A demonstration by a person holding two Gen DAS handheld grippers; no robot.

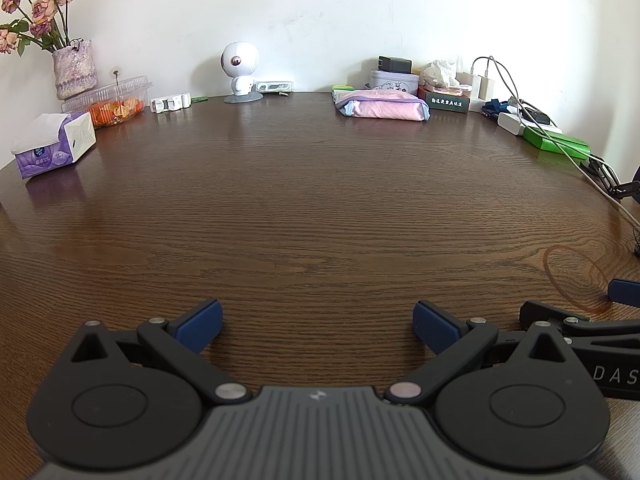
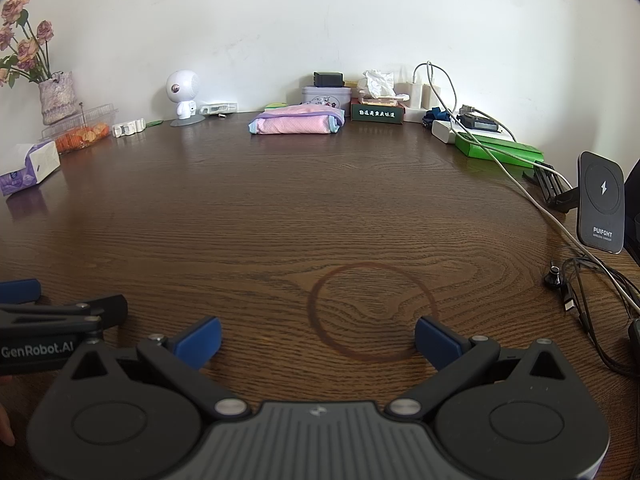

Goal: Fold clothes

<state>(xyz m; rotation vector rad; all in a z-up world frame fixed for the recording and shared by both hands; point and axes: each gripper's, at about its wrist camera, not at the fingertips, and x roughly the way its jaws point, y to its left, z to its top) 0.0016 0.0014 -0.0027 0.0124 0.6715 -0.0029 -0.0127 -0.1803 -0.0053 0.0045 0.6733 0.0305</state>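
this is a lived-in home, at a dark wood table [image 1: 320,208] pushed against a plain white wall [image 1: 320,8]. along the table's far edge sit household odds and ends: a vase [image 1: 75,69] of dried roses at the far left, a tissue pack [image 1: 54,144] in front of it, a small white robot figure [image 1: 239,70] mid-edge, a tin [image 1: 393,79], folded pink cloth [image 1: 382,109], chargers [image 1: 482,82] and cables [image 2: 520,184] toward the right. a ring stain [image 2: 372,312] marks the wood.
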